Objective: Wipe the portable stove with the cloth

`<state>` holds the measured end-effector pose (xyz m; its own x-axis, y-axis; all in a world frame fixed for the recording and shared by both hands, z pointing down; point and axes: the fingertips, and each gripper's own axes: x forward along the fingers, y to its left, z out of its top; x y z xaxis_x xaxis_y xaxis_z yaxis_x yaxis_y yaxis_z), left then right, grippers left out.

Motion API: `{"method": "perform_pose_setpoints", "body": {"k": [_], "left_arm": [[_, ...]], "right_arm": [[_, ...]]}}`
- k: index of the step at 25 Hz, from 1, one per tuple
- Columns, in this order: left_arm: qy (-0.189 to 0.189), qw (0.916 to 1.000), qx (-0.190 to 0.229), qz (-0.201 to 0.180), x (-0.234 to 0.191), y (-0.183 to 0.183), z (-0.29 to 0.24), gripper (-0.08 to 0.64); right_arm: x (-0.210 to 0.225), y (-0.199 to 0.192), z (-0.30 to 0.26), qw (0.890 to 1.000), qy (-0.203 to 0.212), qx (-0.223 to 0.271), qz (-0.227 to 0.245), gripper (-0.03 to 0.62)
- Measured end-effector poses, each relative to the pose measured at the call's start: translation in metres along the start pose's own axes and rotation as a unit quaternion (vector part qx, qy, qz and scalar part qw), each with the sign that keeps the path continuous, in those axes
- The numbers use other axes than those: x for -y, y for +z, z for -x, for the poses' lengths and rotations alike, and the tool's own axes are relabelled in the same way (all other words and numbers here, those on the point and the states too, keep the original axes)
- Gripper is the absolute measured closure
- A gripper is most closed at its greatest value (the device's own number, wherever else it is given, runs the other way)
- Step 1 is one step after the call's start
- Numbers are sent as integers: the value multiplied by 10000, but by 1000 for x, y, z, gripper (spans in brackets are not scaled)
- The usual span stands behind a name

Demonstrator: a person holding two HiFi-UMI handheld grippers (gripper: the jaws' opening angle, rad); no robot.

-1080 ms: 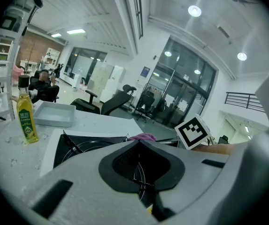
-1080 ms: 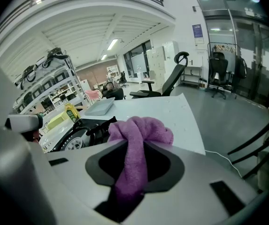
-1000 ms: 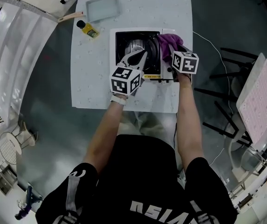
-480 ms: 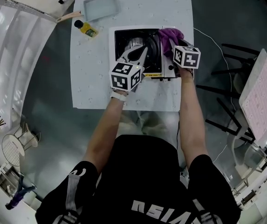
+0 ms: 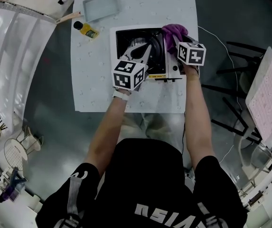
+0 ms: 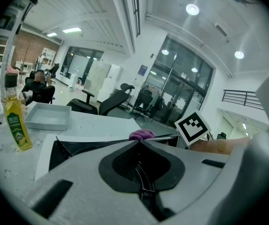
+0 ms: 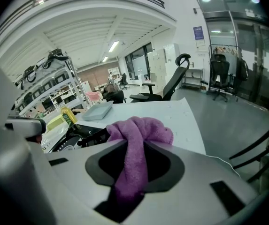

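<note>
Two handheld grippers work over a portable stove (image 5: 122,38) at the middle of a white tabletop (image 5: 93,75), seen from the head view. The left gripper (image 5: 142,52) reaches across the stove's dark top. The right gripper (image 5: 172,41) holds a bunched purple cloth (image 5: 174,31) at the stove's far right corner. A yellow bottle (image 5: 87,29) lies on its side on the tabletop to the left of the stove, and a shallow grey tray (image 5: 99,5) sits beyond it near the far edge. A chair with a pink seat (image 5: 267,93) stands well apart on the right.

The left gripper view shows the left gripper (image 6: 138,142) with its jaws together at the tips and nothing between them. Beyond the jaws lies the stove (image 6: 73,146), with the cloth (image 6: 142,134) showing at its far side beside the right gripper's marker cube (image 6: 192,126). At the left, the bottle (image 6: 16,121) appears upright and the tray (image 6: 48,116) lies behind it.

The right gripper view shows the right gripper (image 7: 136,143) clamped on the cloth (image 7: 141,128), which runs down between the jaws and bulges out past their tips. To the left, part of the stove (image 7: 75,136) is visible, with the bottle (image 7: 68,115) and the tray (image 7: 96,110) farther off on the tabletop (image 7: 172,116).
</note>
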<state>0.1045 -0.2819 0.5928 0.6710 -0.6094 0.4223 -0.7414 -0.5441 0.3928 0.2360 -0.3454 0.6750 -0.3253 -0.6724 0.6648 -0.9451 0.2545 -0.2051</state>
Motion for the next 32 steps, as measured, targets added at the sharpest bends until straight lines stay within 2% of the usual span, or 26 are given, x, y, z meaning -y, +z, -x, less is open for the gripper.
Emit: {"method": "perform_pose_setpoints", "body": {"k": [21, 32], "left_arm": [[-71, 10000, 42, -40, -17, 6, -12, 554], [65, 9999, 147, 3, -44, 20, -2, 554]], "right_arm": [[6, 23, -22, 9997, 88, 68, 209, 497], [-4, 42, -42, 9949, 377, -278, 898, 497]]}}
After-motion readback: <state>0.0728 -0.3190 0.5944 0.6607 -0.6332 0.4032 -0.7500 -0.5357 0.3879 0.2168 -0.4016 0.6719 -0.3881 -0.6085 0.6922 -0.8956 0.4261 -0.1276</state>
